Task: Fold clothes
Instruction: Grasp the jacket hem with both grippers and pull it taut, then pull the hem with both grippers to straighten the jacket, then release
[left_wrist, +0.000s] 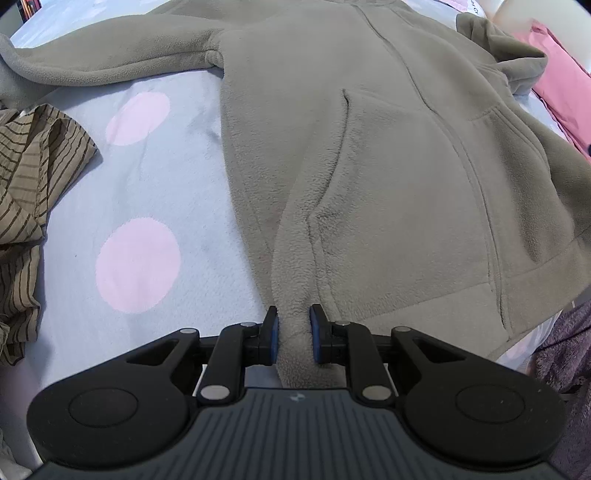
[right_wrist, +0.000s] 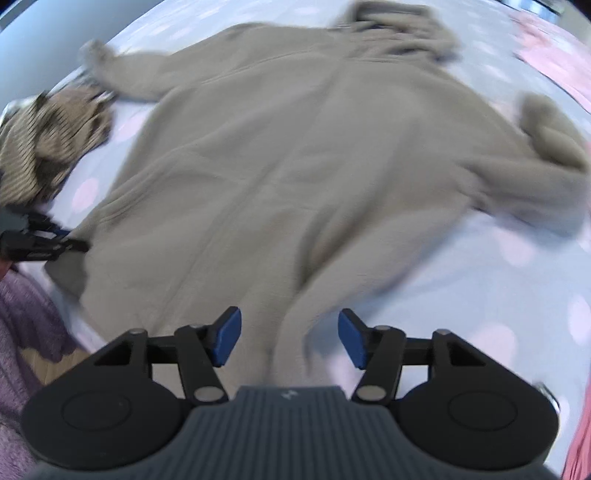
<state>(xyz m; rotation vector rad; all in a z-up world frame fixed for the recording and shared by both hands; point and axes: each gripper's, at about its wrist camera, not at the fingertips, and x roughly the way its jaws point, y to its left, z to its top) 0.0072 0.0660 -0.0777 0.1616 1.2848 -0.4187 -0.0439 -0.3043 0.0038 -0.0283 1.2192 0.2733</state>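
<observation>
1. We work on a bed whose pale blue spread (left_wrist: 155, 192) carries pink dots. It holds everything here, and the room beyond it shows only as a blurred margin.
2. The fleece jacket (left_wrist: 388, 155) lies front up across the middle of the bed, its zip running away from us. One sleeve stretches out to the left in the left wrist view, and the other is bunched at the far right.
3. We judge this an early step: the jacket is being pulled flat by its hem, and no fold shows yet.
4. The left gripper (left_wrist: 293, 334) has its jaws pinching a ridge of fleece at the near hem, drawn up into a taut pleat.
5. The right gripper (right_wrist: 288, 338) hovers over the opposite end of the hem with its jaws spread and nothing between them. Its view is blurred.
6. Next we would expect the right jaws to close on the hem near them, so both corners can be tensioned. A thick pleat may slip, so the bite should be deep.
7. A striped brown garment (left_wrist: 33, 192) lies crumpled just beside the outstretched sleeve.
8. A pink cloth (left_wrist: 565, 88) sits at the far right, and a purple knit (right_wrist: 26, 314) hangs by the near edge.
</observation>
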